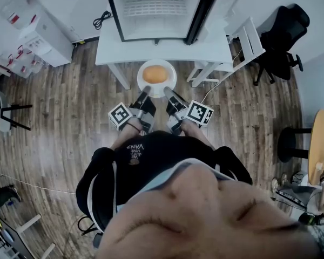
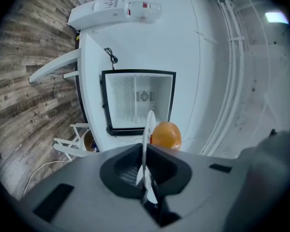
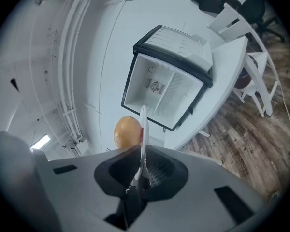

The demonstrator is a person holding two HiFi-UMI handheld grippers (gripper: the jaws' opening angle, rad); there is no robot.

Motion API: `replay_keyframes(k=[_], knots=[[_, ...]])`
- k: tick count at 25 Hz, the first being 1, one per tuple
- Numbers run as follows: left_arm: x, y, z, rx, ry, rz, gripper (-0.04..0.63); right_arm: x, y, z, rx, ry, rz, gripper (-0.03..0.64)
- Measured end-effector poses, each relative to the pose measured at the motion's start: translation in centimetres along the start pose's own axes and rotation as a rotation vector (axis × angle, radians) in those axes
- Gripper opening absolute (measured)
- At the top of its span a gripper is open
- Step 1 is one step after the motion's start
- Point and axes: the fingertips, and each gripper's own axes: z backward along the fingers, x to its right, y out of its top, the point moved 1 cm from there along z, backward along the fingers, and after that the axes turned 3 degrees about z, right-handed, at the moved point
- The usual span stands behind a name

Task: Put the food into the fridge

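A white plate (image 1: 171,82) carries a round orange piece of food (image 1: 155,74). It is held in the air in front of a white table (image 1: 112,52). On that table stands a small black-framed fridge (image 1: 156,9) with its door open and its white inside bare. My left gripper (image 1: 144,95) is shut on the plate's near-left rim, my right gripper (image 1: 168,94) on its near-right rim. In the left gripper view the plate (image 2: 148,127) is edge-on in the gripper (image 2: 144,174), the food (image 2: 166,135) to its right and the fridge (image 2: 137,100) beyond. In the right gripper view the plate (image 3: 143,124) sits pinched in the gripper (image 3: 142,172), the food (image 3: 127,132) to its left and the fridge (image 3: 164,88) behind.
A white chair (image 1: 244,48) stands right of the table, with a black office chair (image 1: 283,42) further right. A white cabinet (image 1: 39,34) is at the far left. A round wooden table (image 1: 319,144) and a black stool (image 1: 291,144) stand at the right edge. The floor is wood plank.
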Motion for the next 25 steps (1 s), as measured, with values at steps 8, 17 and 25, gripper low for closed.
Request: replay_keyframes(k=[8,17,25], knots=[[0.0,1.3,0.0,-0.003,-0.004,0.01,0.034,-0.1,-0.2,-1.3,0.007,-0.003,-0.012,0.028],[-0.2,3.4,-0.6,-0.028,-0.005,0.017,0.034,0.3,-0.3,-3.2,0.029,-0.038,-0.027,0.028],[-0.5,5.7,-1.1,-0.062,-0.008,0.007,0.034,0.1,-0.4,-5.4,0.064,-0.031,-0.019,0.028]])
